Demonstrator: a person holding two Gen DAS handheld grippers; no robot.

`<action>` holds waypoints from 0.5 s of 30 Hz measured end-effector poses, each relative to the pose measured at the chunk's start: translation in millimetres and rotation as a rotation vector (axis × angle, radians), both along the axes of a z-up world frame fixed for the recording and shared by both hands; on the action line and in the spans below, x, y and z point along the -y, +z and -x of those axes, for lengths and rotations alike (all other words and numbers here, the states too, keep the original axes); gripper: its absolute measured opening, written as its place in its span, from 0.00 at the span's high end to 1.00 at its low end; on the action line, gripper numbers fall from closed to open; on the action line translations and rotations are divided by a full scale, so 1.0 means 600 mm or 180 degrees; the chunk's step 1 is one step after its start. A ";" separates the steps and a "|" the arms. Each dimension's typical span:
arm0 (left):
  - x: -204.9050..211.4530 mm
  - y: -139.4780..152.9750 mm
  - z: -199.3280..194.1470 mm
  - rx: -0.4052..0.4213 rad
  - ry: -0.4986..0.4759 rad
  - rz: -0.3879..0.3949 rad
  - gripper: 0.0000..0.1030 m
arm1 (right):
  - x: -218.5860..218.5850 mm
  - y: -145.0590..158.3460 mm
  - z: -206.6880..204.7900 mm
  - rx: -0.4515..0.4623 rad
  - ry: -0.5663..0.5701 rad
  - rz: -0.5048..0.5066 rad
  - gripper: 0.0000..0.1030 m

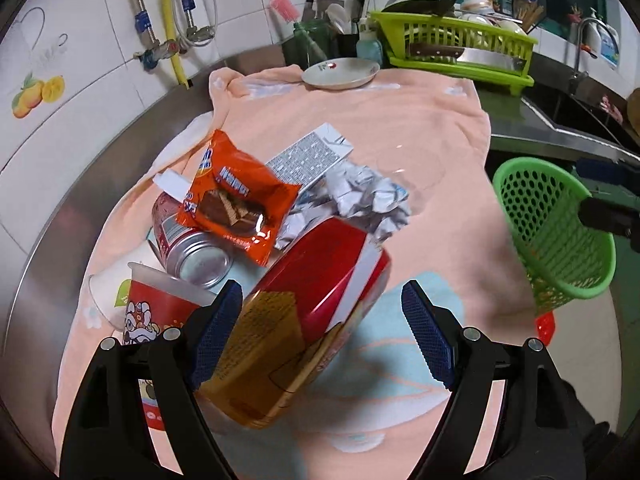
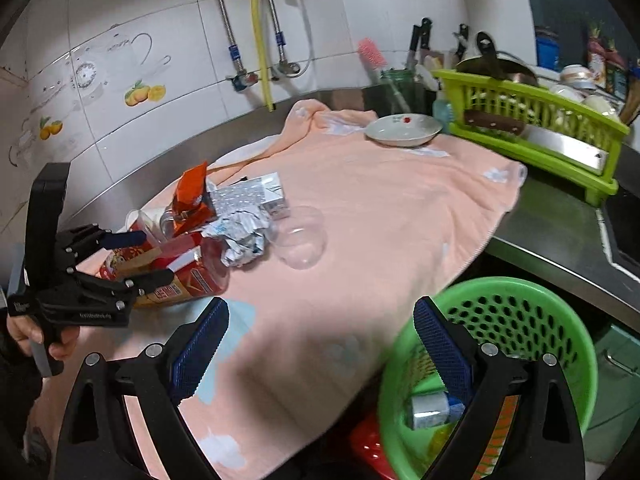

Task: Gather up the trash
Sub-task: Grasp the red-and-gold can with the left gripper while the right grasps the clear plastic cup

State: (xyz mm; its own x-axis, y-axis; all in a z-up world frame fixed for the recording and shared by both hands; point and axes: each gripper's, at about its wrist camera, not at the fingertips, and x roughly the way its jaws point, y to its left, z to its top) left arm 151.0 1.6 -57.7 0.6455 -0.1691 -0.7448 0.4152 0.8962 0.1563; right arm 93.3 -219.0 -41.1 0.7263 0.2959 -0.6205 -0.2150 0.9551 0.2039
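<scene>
Trash lies heaped on a peach towel (image 1: 400,120): a red and gold container (image 1: 312,304) on its side, an orange wafer wrapper (image 1: 236,208), crumpled foil (image 1: 360,200), a red can (image 1: 188,248), a paper cup (image 1: 160,304) and a grey carton (image 1: 308,156). My left gripper (image 1: 323,292) is open and straddles the container (image 2: 180,276); its left pad is against it, its right pad stands clear. My right gripper (image 2: 322,308) is open at the counter's edge. Its right finger reaches into a green mesh basket (image 2: 520,312) that holds a small can (image 2: 432,408).
A clear plastic cup (image 2: 300,236) lies right of the heap. At the back stand a white plate (image 1: 340,72), a green dish rack (image 1: 460,40) and knives. A sink (image 1: 580,116) is to the right. A hand (image 2: 24,332) holds the left gripper.
</scene>
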 end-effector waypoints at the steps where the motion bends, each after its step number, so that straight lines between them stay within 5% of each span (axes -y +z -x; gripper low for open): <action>1: -0.002 -0.004 -0.003 -0.0013 -0.0001 -0.0026 0.21 | -0.005 0.000 -0.008 -0.0020 0.0023 -0.0022 0.12; 15: -0.022 -0.042 -0.029 -0.0133 -0.0036 0.0007 0.20 | -0.089 -0.006 -0.097 -0.0085 0.0353 0.0125 0.12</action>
